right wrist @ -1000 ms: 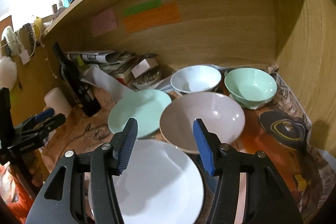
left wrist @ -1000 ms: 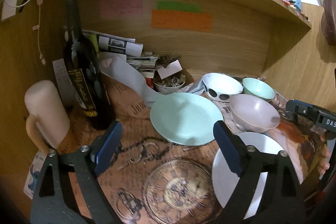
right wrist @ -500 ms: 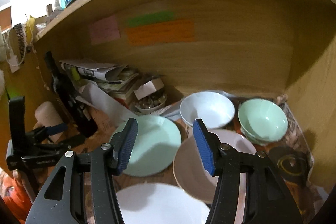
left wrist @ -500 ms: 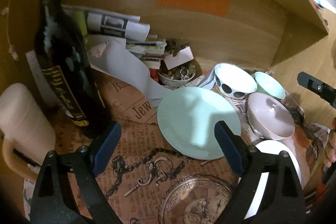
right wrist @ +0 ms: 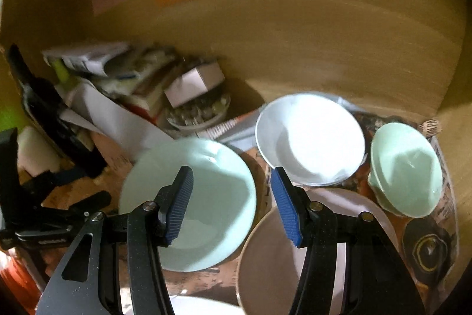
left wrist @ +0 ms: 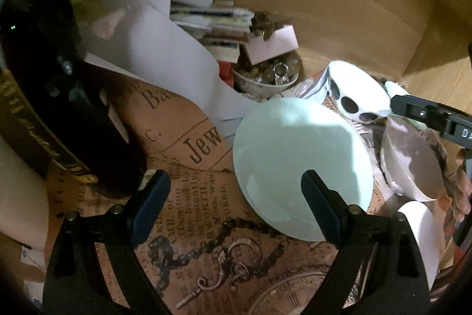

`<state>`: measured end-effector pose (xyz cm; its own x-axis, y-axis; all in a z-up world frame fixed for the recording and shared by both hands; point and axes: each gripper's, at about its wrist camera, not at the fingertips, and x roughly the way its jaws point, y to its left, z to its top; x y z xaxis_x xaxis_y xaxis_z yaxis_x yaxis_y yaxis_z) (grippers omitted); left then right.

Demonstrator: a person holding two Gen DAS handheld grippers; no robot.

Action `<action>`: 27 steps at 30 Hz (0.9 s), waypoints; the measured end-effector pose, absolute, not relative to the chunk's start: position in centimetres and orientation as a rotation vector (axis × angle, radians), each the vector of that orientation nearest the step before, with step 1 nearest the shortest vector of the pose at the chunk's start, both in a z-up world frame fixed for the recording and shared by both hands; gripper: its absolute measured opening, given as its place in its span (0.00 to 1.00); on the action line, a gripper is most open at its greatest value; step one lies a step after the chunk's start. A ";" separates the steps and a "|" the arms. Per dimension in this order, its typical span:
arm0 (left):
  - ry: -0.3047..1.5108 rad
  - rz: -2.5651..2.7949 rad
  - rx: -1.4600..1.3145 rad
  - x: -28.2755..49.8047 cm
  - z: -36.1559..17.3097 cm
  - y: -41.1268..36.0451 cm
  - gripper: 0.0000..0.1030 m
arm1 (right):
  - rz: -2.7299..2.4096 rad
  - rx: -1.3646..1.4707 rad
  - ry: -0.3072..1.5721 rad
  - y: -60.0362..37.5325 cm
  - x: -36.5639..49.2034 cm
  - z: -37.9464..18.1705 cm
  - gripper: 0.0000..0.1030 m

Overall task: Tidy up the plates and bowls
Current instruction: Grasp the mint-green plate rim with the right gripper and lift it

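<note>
Left wrist view shows the left tongs (left wrist: 233, 191) spread wide and empty, low over the bench (left wrist: 206, 241) with its printed paper cover, and the right-hand finger is in front of the near edge of the mint plate (left wrist: 295, 167). Right wrist view shows the right tongs (right wrist: 233, 200) also spread and holding nothing, above the gap between the mint plate (right wrist: 212, 197) and the pinkish bowl (right wrist: 265, 264). Behind them stand the white bowl (right wrist: 309, 138) and the small mint bowl (right wrist: 404, 167), close together. A white plate (left wrist: 421, 232) lies nearest to the person.

I judge that the step in hand is the approach to the first dish, probably the mint plate. To do it well, one finger should go under the rim and the other over it, because a flat plate gives no other grip. The tongs must come low and almost level with the bench. Closing should be slow, since glazed ceramic will likely slip. The dark bottle (left wrist: 44, 78) stands near the left side, so the left tongs should not swing wide
</note>
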<state>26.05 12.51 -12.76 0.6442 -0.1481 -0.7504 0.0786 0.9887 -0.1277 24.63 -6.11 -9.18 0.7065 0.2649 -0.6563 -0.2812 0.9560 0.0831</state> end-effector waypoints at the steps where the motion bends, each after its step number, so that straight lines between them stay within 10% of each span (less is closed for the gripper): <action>1: 0.874 -0.134 -0.084 26.3 -13.1 12.4 0.89 | 0.306 -0.037 0.750 -5.9 25.2 -9.6 0.50; 7: 0.913 -0.153 -0.084 27.0 -14.4 12.3 0.87 | 0.330 -0.069 0.858 -5.4 28.1 -11.4 0.50; 27: 1.020 -0.266 -0.117 27.9 -16.9 11.4 0.32 | 0.282 -0.137 1.064 -4.6 32.9 -15.1 0.32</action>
<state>27.88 11.37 -16.93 0.4942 -0.2732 -0.8253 0.1643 0.9616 -0.2200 32.88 -4.58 -15.13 0.4541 0.1615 -0.8762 -0.2930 0.9558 0.0244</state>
